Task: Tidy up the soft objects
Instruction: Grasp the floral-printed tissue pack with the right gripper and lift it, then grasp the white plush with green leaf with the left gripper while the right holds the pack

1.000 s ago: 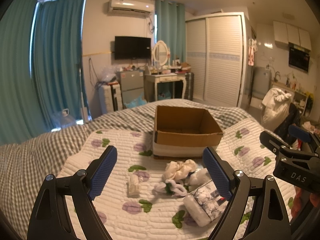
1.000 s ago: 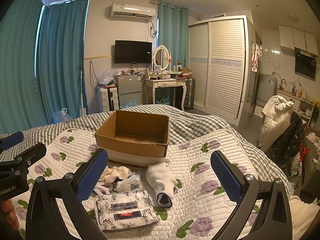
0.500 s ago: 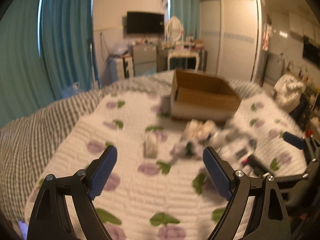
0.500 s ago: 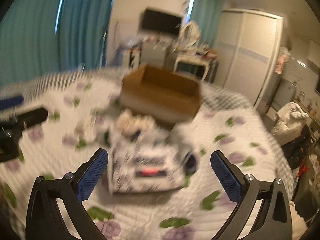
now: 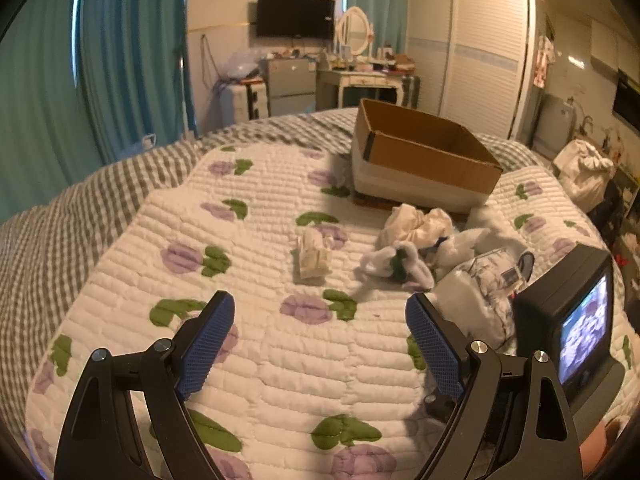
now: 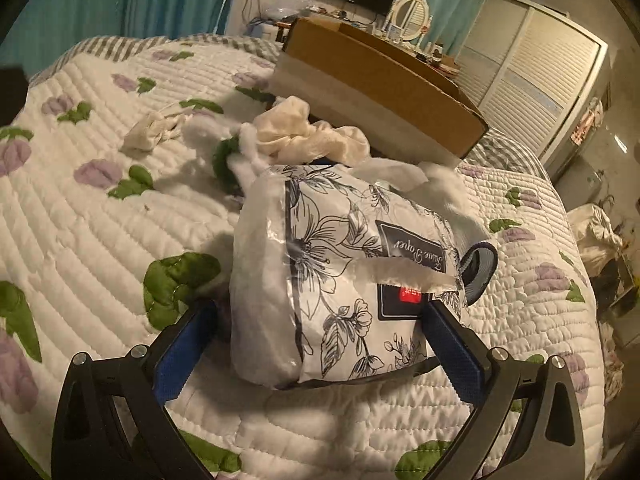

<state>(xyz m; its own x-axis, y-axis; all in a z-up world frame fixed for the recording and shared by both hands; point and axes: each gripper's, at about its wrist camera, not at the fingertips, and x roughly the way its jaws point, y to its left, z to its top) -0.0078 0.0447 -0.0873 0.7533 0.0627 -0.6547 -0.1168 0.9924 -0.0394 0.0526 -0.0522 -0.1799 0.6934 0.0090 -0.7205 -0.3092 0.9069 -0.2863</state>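
Observation:
A floral tissue pack (image 6: 344, 276) lies on the quilt, and my right gripper (image 6: 320, 348) is open with its blue fingers on either side of the pack's near end. The pack also shows in the left wrist view (image 5: 480, 292). Behind it lie a cream cloth (image 6: 308, 136), a white and green sock (image 6: 224, 152), a small folded cloth (image 6: 148, 132) and a white sock with a dark cuff (image 6: 452, 196). An open cardboard box (image 5: 420, 152) stands further back. My left gripper (image 5: 320, 344) is open and empty above bare quilt, short of the small cloth (image 5: 312, 252).
The bed has a white quilt (image 5: 248, 264) with purple flowers over a grey checked blanket (image 5: 48, 232). The right gripper's body with a small screen (image 5: 576, 320) sits at the right of the left wrist view. Teal curtains, a dresser and a wardrobe stand beyond the bed.
Both grippers have dropped toward the bed and tilted down. The right gripper has closed in on the tissue pack, which now lies between its open fingers. The left moved left over bare quilt.

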